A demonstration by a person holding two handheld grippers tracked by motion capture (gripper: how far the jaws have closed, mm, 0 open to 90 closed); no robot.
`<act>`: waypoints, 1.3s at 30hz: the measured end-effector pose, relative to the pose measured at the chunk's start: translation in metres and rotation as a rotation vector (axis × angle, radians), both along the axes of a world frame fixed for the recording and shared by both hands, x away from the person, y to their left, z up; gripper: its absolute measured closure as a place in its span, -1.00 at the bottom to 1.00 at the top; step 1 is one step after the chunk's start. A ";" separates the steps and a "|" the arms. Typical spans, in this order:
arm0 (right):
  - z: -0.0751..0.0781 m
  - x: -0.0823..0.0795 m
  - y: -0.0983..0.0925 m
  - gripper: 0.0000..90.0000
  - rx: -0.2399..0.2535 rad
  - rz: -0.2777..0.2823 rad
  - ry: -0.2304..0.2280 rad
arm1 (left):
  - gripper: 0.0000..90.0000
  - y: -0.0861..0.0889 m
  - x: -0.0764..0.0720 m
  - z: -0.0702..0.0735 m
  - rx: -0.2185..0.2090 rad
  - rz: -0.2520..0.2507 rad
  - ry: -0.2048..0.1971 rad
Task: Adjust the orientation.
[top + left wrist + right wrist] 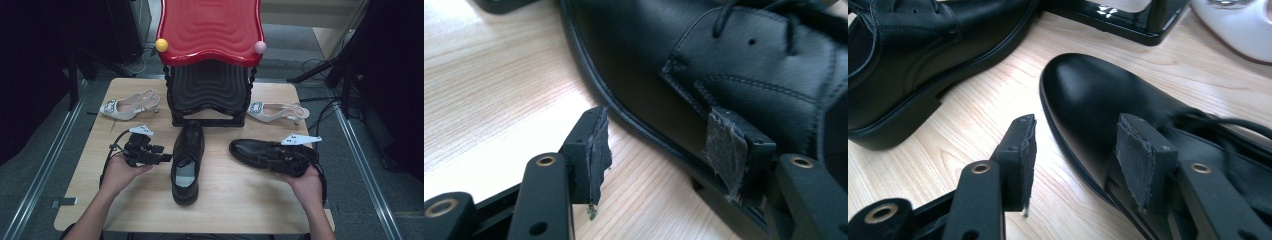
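- The left gripper (165,158) is held level beside the middle black shoe (188,162), jaws apart. In the left gripper view one pad (594,150) hangs over bare wood and the other (726,147) lies against the shoe's side near the laces; the sole edge sits between them, and nothing is clamped.
- The right gripper (267,152) reaches across the right-hand black shoe (250,149), jaws spread. One pad (1023,155) stands clear over the table (240,200); the other (1138,155) is over the shoe's upper by the laces. Whether it presses I cannot tell.
- The middle shoe points its toe at the black stand (210,95) under the red tray (210,30); the right-hand shoe lies crosswise, toe towards the middle one.
- Two pale heeled sandals (127,107) (275,111) flank the stand.
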State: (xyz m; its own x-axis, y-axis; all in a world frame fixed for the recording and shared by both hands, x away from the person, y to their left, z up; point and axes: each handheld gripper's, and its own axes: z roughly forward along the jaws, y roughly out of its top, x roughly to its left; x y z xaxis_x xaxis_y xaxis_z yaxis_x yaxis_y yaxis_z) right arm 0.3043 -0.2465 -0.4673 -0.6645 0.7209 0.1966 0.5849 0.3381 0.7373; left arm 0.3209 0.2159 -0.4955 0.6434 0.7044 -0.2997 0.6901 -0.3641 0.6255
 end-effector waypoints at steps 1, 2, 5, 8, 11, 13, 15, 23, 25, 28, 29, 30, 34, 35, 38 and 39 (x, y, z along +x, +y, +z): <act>0.001 -0.001 -0.002 0.14 0.000 -0.005 -0.001 | -0.04 -0.001 0.001 0.000 0.004 -0.002 -0.013; 0.002 -0.003 -0.006 0.15 0.006 -0.013 0.000 | -0.03 -0.001 0.001 0.001 0.001 -0.003 -0.013; 0.004 -0.006 -0.014 0.16 0.009 -0.030 -0.006 | -0.03 -0.004 0.003 0.001 0.007 -0.013 -0.011; 0.006 -0.011 -0.025 0.17 0.025 -0.049 -0.015 | -0.02 -0.008 0.005 0.001 0.015 -0.020 -0.016; 0.009 -0.016 -0.035 0.20 0.031 -0.070 -0.021 | -0.01 -0.009 0.006 0.002 0.009 -0.023 -0.026; 0.010 -0.019 -0.042 0.21 0.029 -0.087 -0.033 | -0.01 -0.008 0.007 0.001 -0.001 -0.020 -0.025; 0.012 -0.022 -0.049 0.22 0.034 -0.106 -0.038 | -0.01 -0.008 0.008 0.001 -0.007 -0.018 -0.027; 0.007 -0.026 -0.068 0.21 -0.023 -0.191 -0.036 | -0.01 -0.010 0.011 0.004 0.014 -0.023 -0.033; 0.001 -0.023 -0.065 0.23 -0.019 -0.183 -0.022 | -0.01 -0.010 0.011 0.003 0.013 -0.021 -0.030; -0.006 -0.016 -0.056 0.25 -0.038 -0.164 -0.003 | -0.01 -0.010 0.011 0.004 0.016 -0.021 -0.035; -0.007 -0.014 -0.055 0.26 -0.035 -0.162 0.002 | -0.01 -0.010 0.011 0.004 0.016 -0.021 -0.036; -0.008 -0.012 -0.053 0.27 -0.029 -0.156 0.004 | -0.01 -0.009 0.010 0.004 0.017 -0.021 -0.036; -0.012 -0.003 -0.046 0.27 -0.023 -0.134 0.023 | -0.01 -0.007 0.008 0.004 0.020 -0.017 -0.035; -0.013 -0.001 -0.044 0.25 -0.020 -0.132 0.031 | -0.01 -0.006 0.007 0.003 0.021 -0.015 -0.034; -0.015 0.004 -0.042 0.24 0.004 -0.124 0.049 | -0.01 -0.003 0.005 0.003 0.024 -0.006 -0.029; -0.016 0.005 -0.042 0.26 0.016 -0.118 0.056 | -0.01 -0.002 0.004 0.003 0.025 -0.002 -0.029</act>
State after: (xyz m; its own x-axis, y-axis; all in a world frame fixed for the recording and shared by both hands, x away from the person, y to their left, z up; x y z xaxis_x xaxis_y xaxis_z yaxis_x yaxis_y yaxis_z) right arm 0.3097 -0.2881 -0.4833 -0.5631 0.7898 0.2432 0.6600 0.2528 0.7074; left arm 0.3246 0.2134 -0.4921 0.6529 0.7102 -0.2635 0.6710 -0.3808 0.6362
